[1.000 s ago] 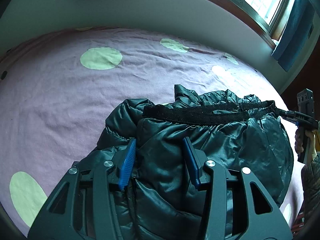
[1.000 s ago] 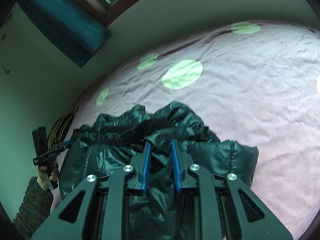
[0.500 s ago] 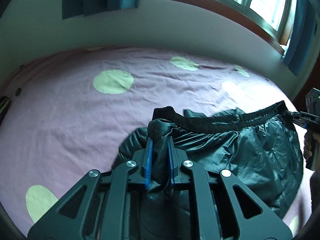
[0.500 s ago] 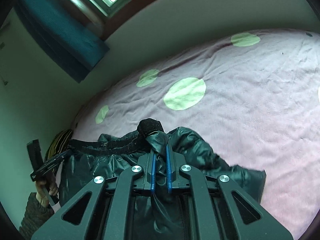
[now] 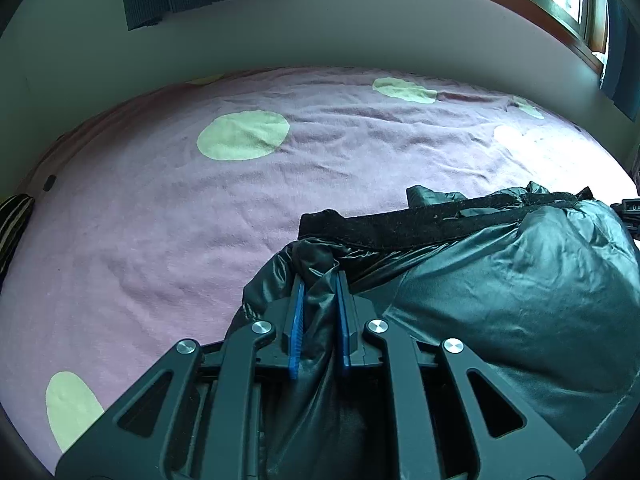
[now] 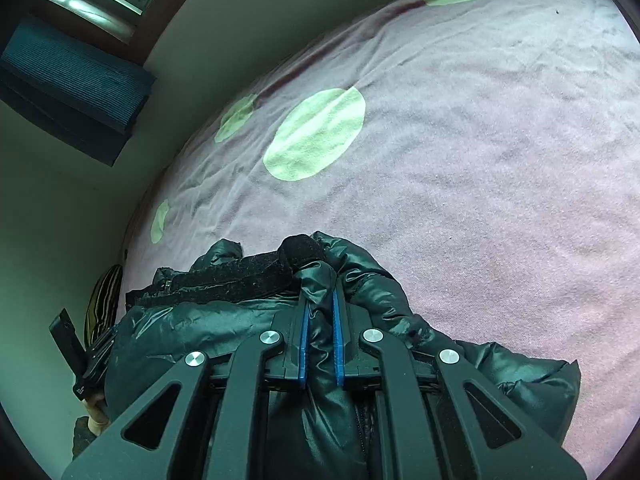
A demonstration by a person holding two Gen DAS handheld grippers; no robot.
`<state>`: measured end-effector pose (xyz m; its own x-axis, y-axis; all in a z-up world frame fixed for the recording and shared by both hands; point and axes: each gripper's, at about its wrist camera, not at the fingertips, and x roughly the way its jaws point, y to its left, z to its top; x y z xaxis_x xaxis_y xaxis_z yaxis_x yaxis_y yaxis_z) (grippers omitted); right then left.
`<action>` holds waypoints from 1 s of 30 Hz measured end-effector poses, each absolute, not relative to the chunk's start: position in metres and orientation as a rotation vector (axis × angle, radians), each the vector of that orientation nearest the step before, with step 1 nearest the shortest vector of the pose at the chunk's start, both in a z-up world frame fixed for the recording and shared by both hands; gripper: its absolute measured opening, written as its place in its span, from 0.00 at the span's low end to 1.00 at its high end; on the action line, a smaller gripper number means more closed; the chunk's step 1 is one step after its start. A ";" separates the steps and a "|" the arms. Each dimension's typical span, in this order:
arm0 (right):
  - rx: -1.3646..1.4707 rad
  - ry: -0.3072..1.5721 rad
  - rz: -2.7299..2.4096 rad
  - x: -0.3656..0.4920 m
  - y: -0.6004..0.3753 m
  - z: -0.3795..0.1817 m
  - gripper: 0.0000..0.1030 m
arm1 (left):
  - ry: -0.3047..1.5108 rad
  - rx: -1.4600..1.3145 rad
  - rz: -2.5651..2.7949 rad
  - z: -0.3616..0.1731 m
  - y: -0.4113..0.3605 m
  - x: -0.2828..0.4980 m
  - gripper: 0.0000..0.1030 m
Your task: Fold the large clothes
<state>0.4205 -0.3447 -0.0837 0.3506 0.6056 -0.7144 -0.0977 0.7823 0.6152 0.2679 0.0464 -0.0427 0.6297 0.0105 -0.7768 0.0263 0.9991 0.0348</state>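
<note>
The glossy dark-green puffer jacket (image 5: 500, 300), black-trimmed, is bunched on the pink bed (image 5: 160, 220); the left gripper (image 5: 319, 280) and right gripper (image 6: 320, 284) each pinch its fabric between closed fingers.

We see open bed (image 5: 160, 220) across the left and center of the left wrist frame; the jacket (image 5: 520, 300) blocks the lower right.
</note>
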 end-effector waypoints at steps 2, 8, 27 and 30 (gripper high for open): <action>0.529 1.128 0.482 0.419 -0.345 -0.083 0.08 | 0.889 0.046 -0.009 -0.042 0.046 0.267 0.14; 0.550 1.132 0.486 0.420 -0.350 -0.079 0.13 | 0.890 0.065 -0.001 -0.042 0.044 0.267 0.17; 0.585 0.924 0.542 0.344 -0.328 0.019 0.66 | 0.850 -0.158 0.023 0.007 0.052 0.178 0.72; 0.577 0.953 0.634 0.335 -0.293 0.021 0.66 | 0.857 -0.156 0.037 0.003 0.046 0.158 0.73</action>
